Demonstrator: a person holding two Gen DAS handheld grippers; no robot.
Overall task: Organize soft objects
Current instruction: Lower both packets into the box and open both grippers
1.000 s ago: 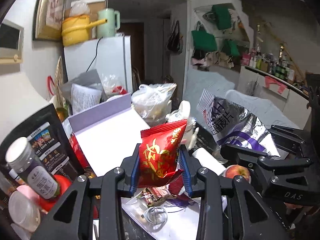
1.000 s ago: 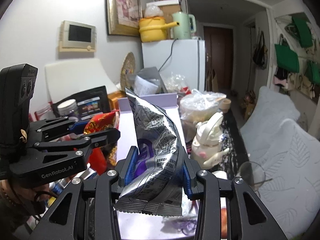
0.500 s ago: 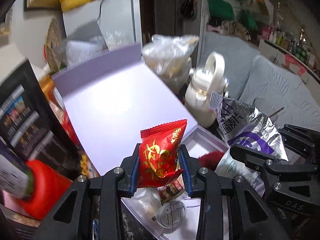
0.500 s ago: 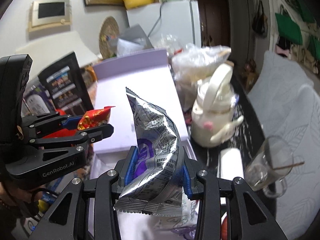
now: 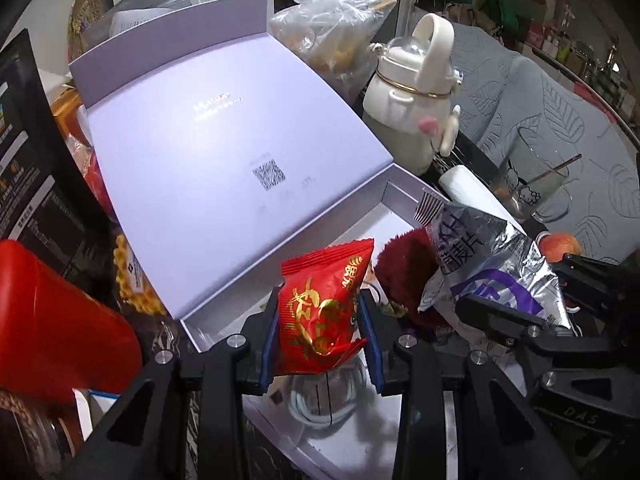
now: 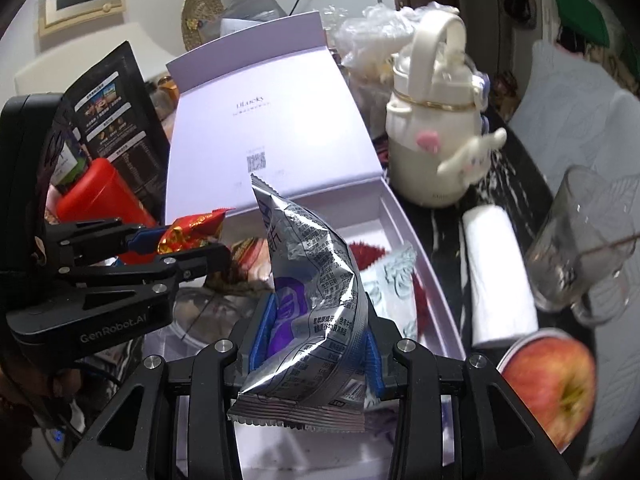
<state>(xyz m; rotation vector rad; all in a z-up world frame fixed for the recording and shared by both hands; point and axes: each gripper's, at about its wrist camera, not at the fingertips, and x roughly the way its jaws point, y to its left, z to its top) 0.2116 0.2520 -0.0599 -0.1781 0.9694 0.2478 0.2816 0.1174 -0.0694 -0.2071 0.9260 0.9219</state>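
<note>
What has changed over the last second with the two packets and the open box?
Both grippers have come down and tipped toward the open lavender box; the room behind has slid up out of view. The left gripper still clamps the red packet, and the right gripper still clamps the silver packet. Nothing has been released; the box lid stays open.

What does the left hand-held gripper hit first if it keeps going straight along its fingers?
Likely the open lavender box: the left hand-held gripper, shut on the red snack packet, points down into its tray, where a coiled white cable lies below the packet. Depth is unclear.
</note>
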